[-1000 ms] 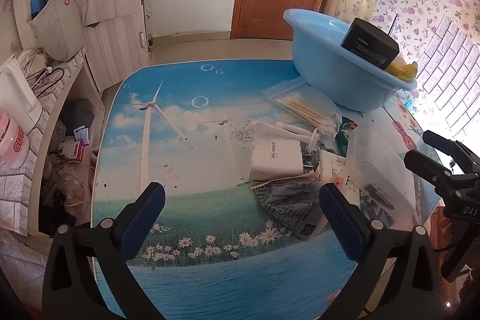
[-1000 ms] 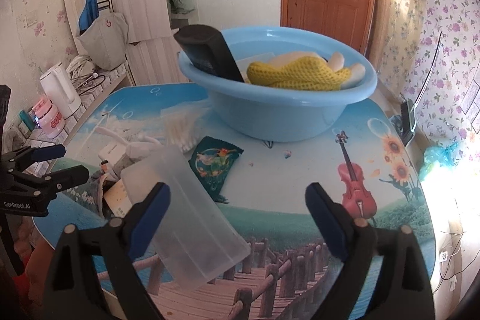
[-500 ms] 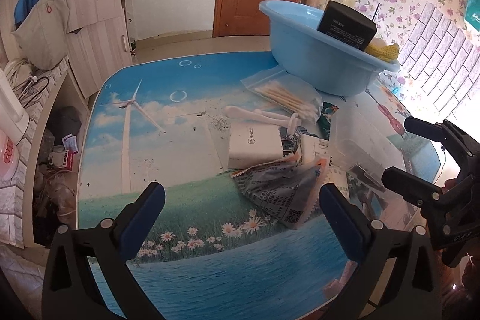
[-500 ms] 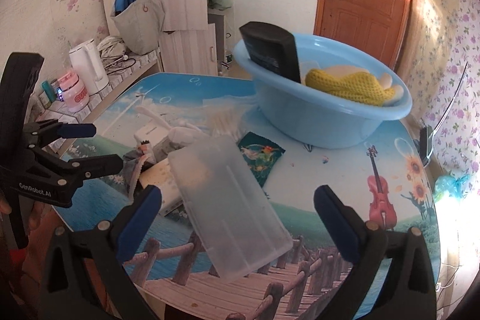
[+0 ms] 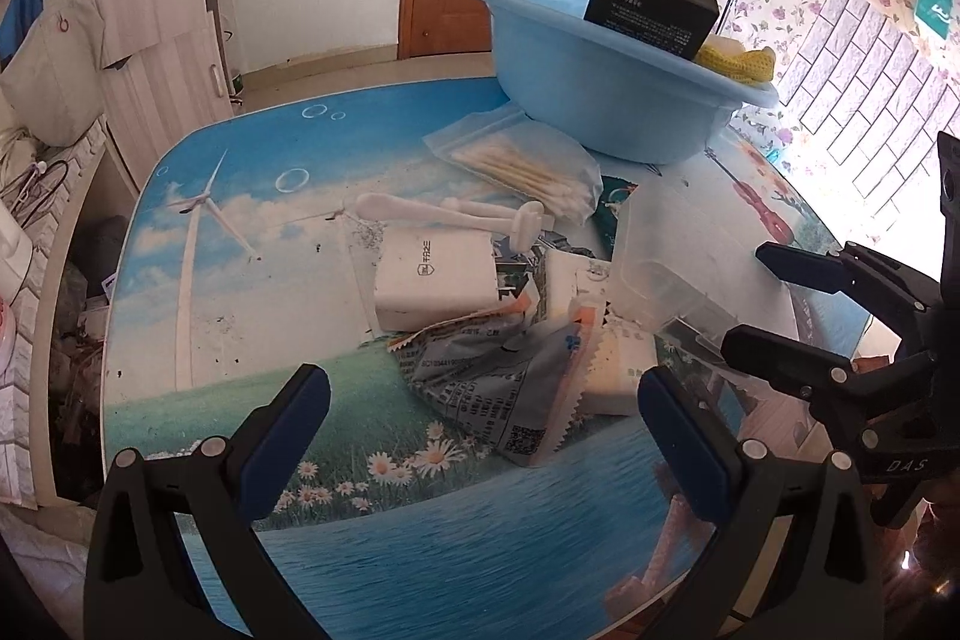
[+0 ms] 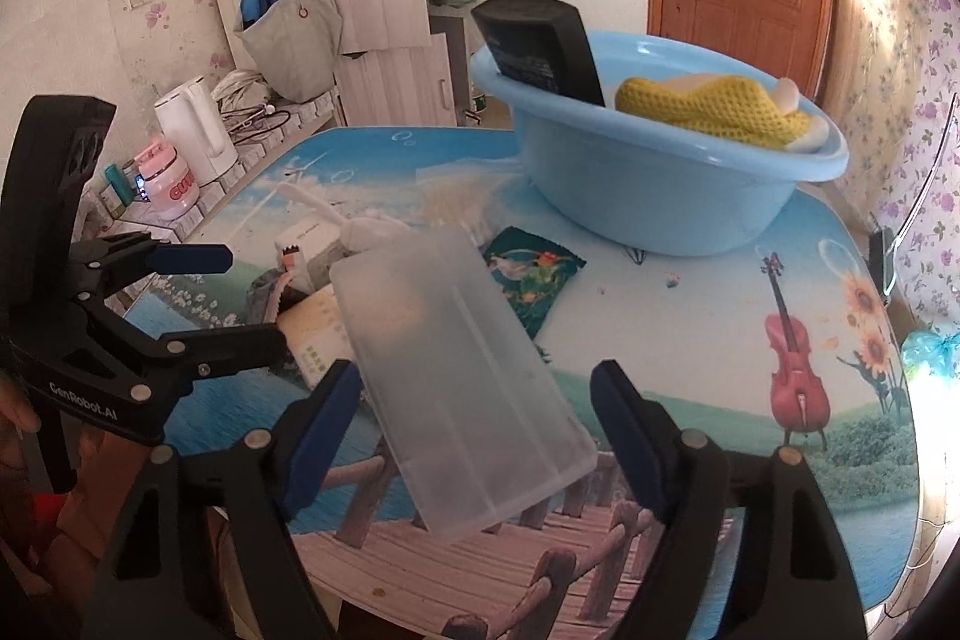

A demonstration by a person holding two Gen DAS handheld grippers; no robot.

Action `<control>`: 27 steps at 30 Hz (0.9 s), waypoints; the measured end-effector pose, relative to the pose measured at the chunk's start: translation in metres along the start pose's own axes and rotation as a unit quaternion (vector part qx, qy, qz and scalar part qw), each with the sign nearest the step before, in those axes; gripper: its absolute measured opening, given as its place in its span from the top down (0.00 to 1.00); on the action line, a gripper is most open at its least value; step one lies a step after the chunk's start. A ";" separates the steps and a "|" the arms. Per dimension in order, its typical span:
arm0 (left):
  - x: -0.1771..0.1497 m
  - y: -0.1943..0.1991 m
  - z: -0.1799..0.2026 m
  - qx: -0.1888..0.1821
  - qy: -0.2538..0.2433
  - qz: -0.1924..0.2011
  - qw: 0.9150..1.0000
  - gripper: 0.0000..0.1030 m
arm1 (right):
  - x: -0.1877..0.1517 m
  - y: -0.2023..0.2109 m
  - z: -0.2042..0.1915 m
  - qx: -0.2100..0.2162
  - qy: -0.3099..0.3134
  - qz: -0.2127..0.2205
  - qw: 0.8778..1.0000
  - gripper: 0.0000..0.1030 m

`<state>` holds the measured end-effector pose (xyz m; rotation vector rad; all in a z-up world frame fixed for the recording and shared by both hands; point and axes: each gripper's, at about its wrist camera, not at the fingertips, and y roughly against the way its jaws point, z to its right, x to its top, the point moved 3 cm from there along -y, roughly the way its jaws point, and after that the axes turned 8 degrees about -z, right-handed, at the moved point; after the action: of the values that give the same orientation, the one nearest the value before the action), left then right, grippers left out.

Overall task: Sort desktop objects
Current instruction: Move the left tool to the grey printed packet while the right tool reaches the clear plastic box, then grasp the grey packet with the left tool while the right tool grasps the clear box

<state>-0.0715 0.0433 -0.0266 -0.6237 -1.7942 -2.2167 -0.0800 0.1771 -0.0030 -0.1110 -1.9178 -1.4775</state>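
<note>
Our left hand-held gripper [image 5: 480, 430] hangs with its jaws spread and nothing between them, above the counter [image 5: 240, 244] and its loose pile. From the left wrist view we see a blue basin [image 5: 600, 100] at the far side already holding a black box [image 5: 651, 7] and a yellow knitted cloth [image 5: 735, 61]. Left outside it are a bag of cotton swabs [image 5: 522, 160], a white charger [image 5: 435, 280], a torn wrapper [image 5: 498, 376] and a clear plastic box [image 5: 678, 250].

From the right wrist view, our right hand-held gripper [image 6: 474, 430] is closing around the clear plastic box [image 6: 462, 376], which lies between the jaws; we cannot tell whether the pads press it yet. A green packet [image 6: 531, 274] lies just beyond. We judge the sorting barely begun, with most items waiting.
</note>
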 end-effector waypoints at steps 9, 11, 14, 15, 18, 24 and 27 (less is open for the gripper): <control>-0.002 -0.004 -0.002 -0.007 0.011 -0.005 1.000 0.00 | -0.001 0.001 0.000 -0.002 0.008 0.008 1.000 0.31; -0.002 -0.002 -0.003 -0.008 0.012 -0.003 1.000 0.00 | -0.001 0.001 0.001 -0.001 0.007 0.009 1.000 0.31; -0.003 -0.002 -0.002 -0.009 0.011 -0.004 1.000 0.00 | 0.000 0.003 0.002 0.001 0.006 0.011 1.000 0.35; -0.003 -0.003 -0.002 -0.008 0.010 -0.005 1.000 0.00 | 0.000 0.003 0.003 0.002 0.003 0.012 1.000 0.36; -0.003 -0.004 0.001 -0.009 0.007 -0.007 1.000 0.00 | -0.001 0.005 0.009 0.005 -0.005 0.015 1.000 0.37; -0.003 -0.007 0.004 -0.008 0.009 -0.008 1.000 0.00 | -0.004 0.009 0.020 0.001 -0.022 0.020 1.000 0.38; -0.002 -0.006 0.001 -0.009 0.019 -0.006 1.000 0.00 | -0.006 0.011 0.027 -0.004 -0.030 0.022 0.999 0.38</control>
<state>-0.0721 0.0456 -0.0327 -0.5725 -1.7661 -2.2387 -0.0830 0.2062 -0.0002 -0.2026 -1.9446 -1.4681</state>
